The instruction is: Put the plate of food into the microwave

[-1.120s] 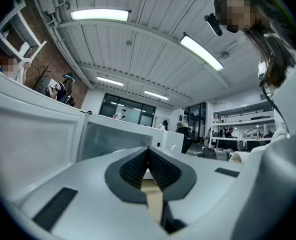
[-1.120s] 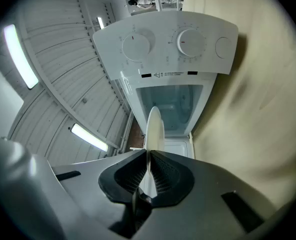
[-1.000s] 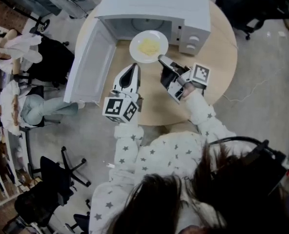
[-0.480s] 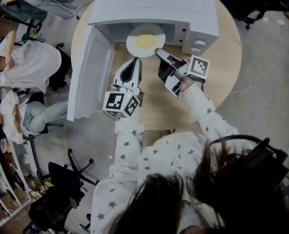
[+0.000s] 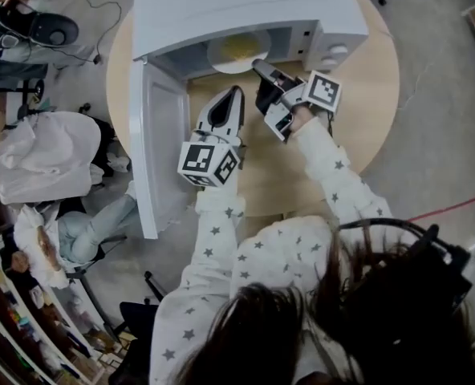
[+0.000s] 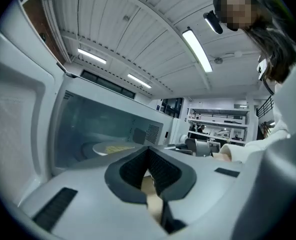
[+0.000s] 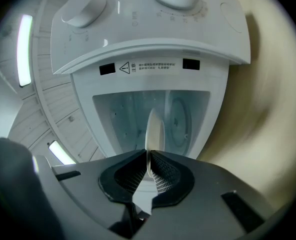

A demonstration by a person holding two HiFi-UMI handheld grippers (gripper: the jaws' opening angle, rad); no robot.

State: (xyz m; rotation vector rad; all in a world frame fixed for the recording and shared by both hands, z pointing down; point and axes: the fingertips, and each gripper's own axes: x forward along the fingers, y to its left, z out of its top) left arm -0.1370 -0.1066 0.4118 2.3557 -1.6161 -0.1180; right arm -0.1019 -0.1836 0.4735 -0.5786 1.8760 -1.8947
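Observation:
A white plate [image 5: 236, 48] of yellow food hovers level inside the open microwave [image 5: 245, 2]. My right gripper [image 5: 258, 66] is shut on the plate's near rim and reaches into the opening. In the right gripper view the plate [image 7: 154, 128] shows edge-on between the pads, with the gripper [image 7: 149, 160] clamped on it and the cavity behind. My left gripper [image 5: 234, 95] is shut and empty, just outside the cavity, left of the right one. Its own view shows the shut left gripper [image 6: 149, 153], the plate [image 6: 110, 147] in the cavity and the right gripper [image 6: 204, 147] at the right.
The microwave door [image 5: 159, 147] swings open to the left, beside my left arm. The microwave's control panel with knobs [image 5: 334, 50] is right of the cavity. The round wooden table [image 5: 366, 111] holds the microwave. People sit at the far left on the floor side.
The plate has moved forward from in front of the microwave into its cavity, carried by the right gripper. The left gripper has followed toward the opening, still shut.

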